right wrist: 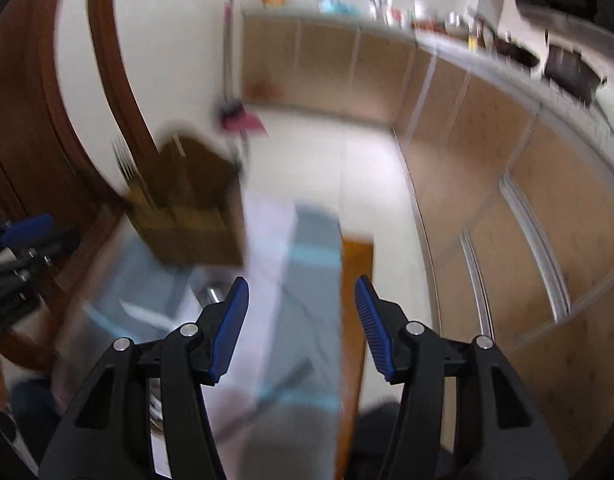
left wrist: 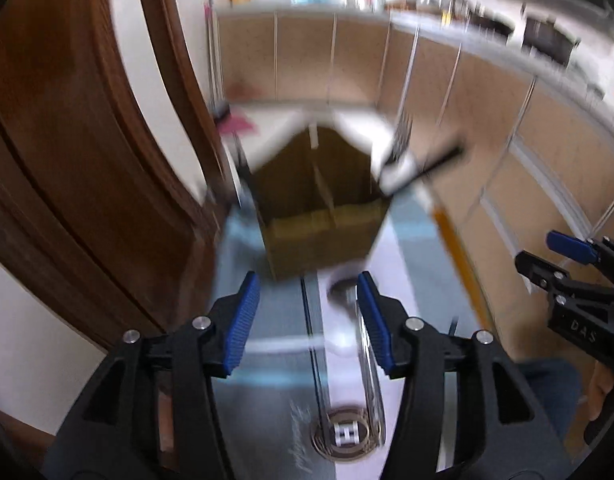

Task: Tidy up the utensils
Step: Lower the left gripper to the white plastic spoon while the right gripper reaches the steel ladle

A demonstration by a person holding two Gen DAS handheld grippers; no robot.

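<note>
both views are smeared with motion blur, so fine detail is hard to read.

the left tool (left wrist: 309,320) stands with its blue-padded jaws spread wide and nothing between them. straight ahead of it, past the fingertips, a brown divided utensil holder (left wrist: 319,208) sits on the counter (left wrist: 267,308), which wears a striped cloth of pale blue and white. just beside the right pad of the left tool lies a metal spoon (left wrist: 361,332), its bowl toward the holder and its handle running back along the finger; whether the pad touches it cannot be told. a fork (left wrist: 401,140) stands tines-up at the holder's right side, with a dark-handled utensil (left wrist: 427,168) leaning out next to it.

the right tool (right wrist: 301,320) is likewise spread apart and holds nothing. from its camera the holder (right wrist: 191,208) lies ahead and well to the left of the fingers, and a shiny rounded piece of metal (right wrist: 211,294) shows just beside the left pad, too blurred to name. the right tool (left wrist: 555,264) also appears at the right edge of the left wrist view, apart from the holder.

tan cabinet doors (right wrist: 487,152) curve round behind.
</note>
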